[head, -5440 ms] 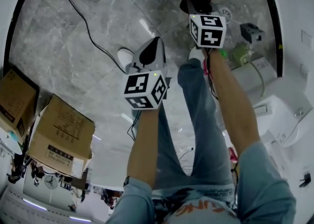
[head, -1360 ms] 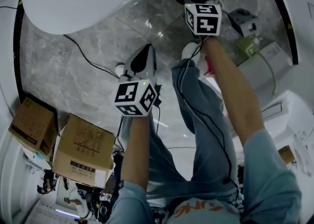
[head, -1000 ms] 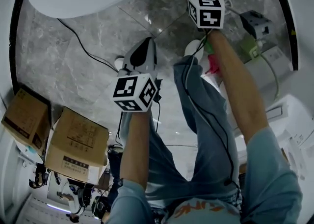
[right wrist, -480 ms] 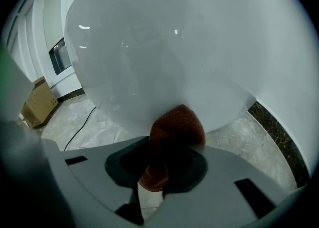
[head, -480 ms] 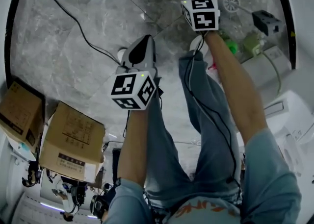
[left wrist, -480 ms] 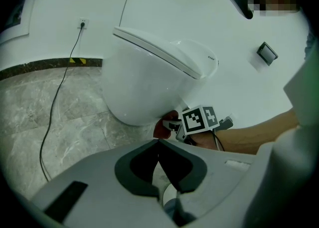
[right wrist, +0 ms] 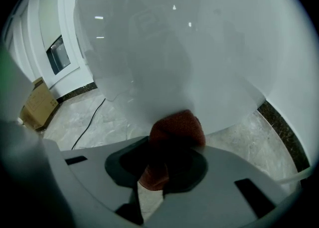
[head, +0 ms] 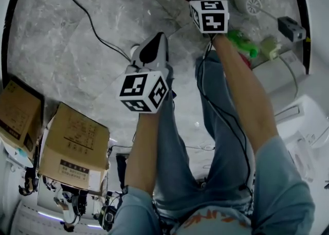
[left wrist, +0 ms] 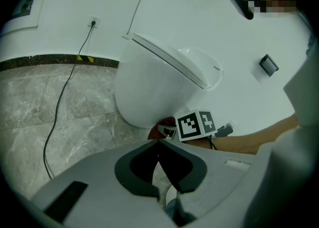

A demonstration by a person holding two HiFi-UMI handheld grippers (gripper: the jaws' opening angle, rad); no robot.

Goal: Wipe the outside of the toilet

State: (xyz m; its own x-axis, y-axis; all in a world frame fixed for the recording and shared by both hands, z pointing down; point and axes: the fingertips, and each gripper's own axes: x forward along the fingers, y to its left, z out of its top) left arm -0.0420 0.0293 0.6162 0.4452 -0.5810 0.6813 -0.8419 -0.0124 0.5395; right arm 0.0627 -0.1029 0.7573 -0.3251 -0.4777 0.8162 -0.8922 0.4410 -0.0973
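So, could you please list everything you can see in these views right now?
toilet: one, white, ahead of both grippers
cloth: one, reddish-brown, against the toilet's lower bowl
floor: grey marble tiles
cardboard boxes: two, brown, on the floor at the person's left
cable: one, black, trailing across the floor
wall socket: one, white, left of the toilet, where the cable ends
green object: one, on the floor at the right; kind unclear
legs: two, in blue jeans
left gripper: grey, jaws together, empty, short of the toilet
right gripper: grey, shut on the cloth at the bowl
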